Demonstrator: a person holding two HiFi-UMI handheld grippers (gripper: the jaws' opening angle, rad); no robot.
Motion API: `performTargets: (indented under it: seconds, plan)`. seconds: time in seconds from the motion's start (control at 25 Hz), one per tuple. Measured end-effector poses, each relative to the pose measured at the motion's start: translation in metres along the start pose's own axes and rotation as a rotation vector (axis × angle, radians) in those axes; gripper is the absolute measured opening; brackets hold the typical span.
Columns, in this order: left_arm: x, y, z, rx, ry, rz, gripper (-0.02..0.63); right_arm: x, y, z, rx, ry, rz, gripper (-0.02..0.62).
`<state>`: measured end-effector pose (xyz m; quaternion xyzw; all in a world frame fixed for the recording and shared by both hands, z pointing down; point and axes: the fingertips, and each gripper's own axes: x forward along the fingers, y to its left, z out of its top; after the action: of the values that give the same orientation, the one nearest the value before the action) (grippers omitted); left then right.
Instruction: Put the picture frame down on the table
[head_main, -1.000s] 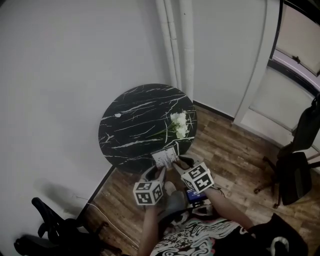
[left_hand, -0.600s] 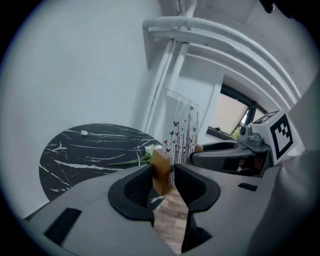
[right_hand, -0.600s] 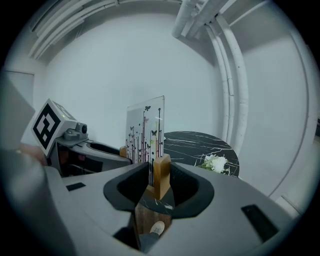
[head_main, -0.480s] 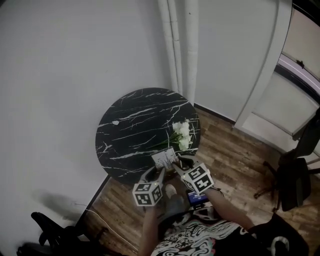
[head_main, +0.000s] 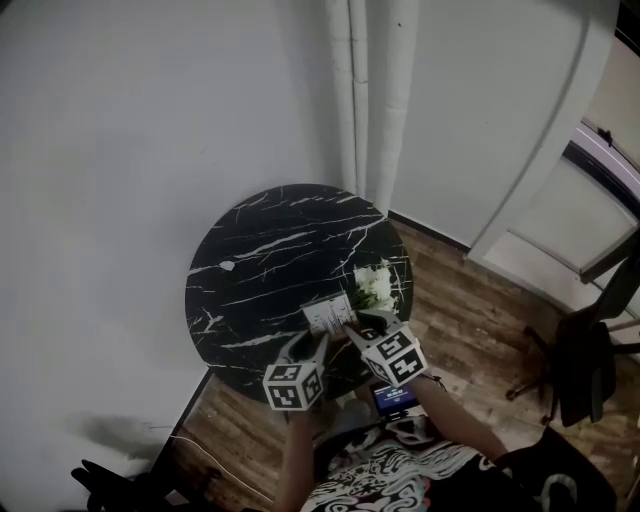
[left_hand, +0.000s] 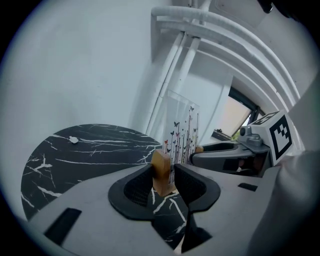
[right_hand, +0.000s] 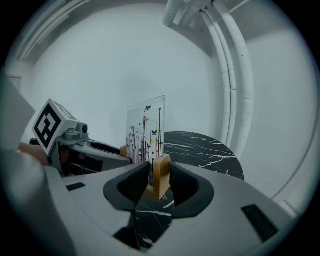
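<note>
Placement step in hand: left gripper (left_hand: 167, 176) and right gripper (right_hand: 159, 181) both clamp the upright frame (head_main: 328, 318) over the table's (head_main: 250, 262) near edge. Judged next: lower level, then release.

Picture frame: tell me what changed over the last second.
The picture frame, carried by both tongs, moved forward from the near edge of the table to over its top, beside the flowers. Nothing was let go. Unchanged: left tongs and right tongs stay shut on its wooden feet, frame upright, flowers where they were.
</note>
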<state>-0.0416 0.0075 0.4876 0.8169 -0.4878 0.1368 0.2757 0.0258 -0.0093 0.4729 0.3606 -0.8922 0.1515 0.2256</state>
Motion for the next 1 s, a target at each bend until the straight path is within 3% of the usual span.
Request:
performTargets:
  seconds: [0.48, 1.0]
  plan:
    - [0.053, 0.067, 0.049, -0.020, 0.005, -0.070, 0.144, 0.075, -0.038, 0.041, 0.027, 0.015, -0.050, 0.132]
    - [0.073, 0.084, 0.057, -0.017, 0.033, -0.128, 0.143, 0.095, -0.050, 0.046, 0.049, 0.036, -0.100, 0.132]
